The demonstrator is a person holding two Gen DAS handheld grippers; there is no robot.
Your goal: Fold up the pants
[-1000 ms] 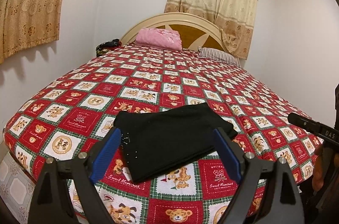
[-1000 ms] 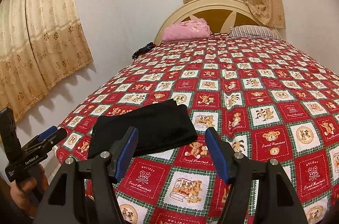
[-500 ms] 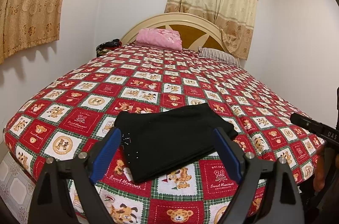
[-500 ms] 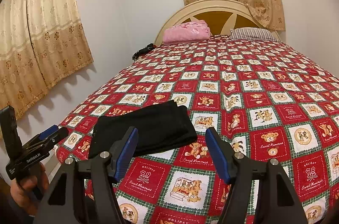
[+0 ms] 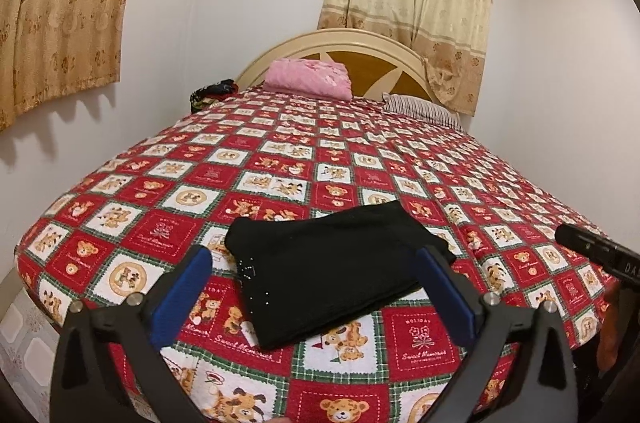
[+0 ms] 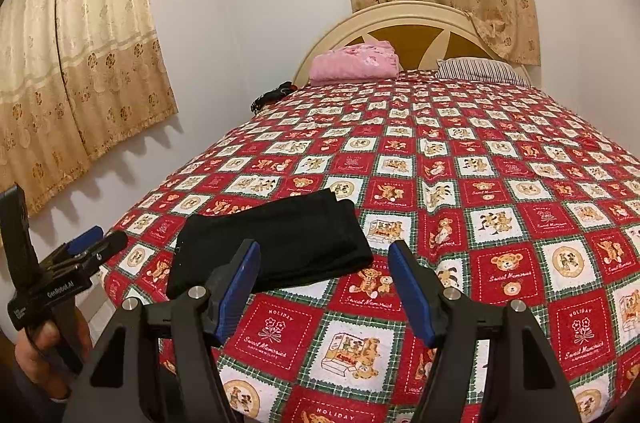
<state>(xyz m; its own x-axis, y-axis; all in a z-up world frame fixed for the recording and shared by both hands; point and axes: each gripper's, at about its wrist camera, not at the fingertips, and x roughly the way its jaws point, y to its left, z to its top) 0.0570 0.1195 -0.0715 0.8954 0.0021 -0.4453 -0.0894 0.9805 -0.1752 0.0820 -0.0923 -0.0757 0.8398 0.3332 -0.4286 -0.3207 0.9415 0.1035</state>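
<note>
The black pants [image 5: 328, 267] lie folded into a compact rectangle near the foot of the bed; they also show in the right wrist view [image 6: 276, 243]. My left gripper [image 5: 312, 295] is open and empty, held back above the bed's near edge with the pants between and beyond its blue pads. My right gripper [image 6: 324, 287] is open and empty, to the right of the pants and apart from them. The left gripper also shows at the far left of the right wrist view [image 6: 86, 243].
The bed has a red, white and green teddy-bear quilt [image 5: 280, 163]. A pink folded blanket [image 5: 308, 79] and a striped pillow [image 5: 424, 107] lie at the headboard [image 5: 360, 43]. A dark bundle [image 5: 212, 93] sits at the far left corner. Curtains hang on both walls.
Both grippers have drifted back very slightly from the bed. The folded pants have not moved.
</note>
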